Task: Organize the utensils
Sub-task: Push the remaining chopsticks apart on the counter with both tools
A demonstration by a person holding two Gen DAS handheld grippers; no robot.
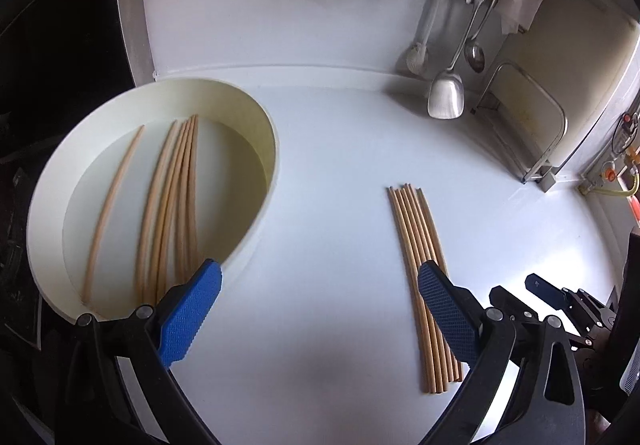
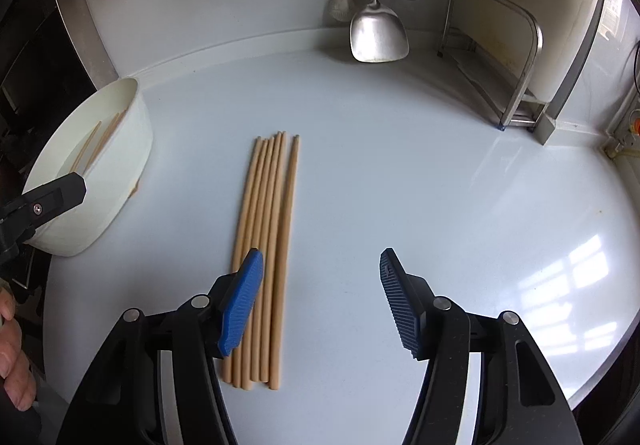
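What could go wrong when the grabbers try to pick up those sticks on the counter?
1. The chopsticks on the counter lie packed side by side, so the right gripper, open and empty, may pinch several or roll them apart.
2. The left gripper, also open, hangs close to the white tub and could bump its rim.

Matt wooden chopsticks (image 2: 264,245) lie on a glossy white counter (image 2: 400,165) near a shiny metal spatula (image 2: 378,37).
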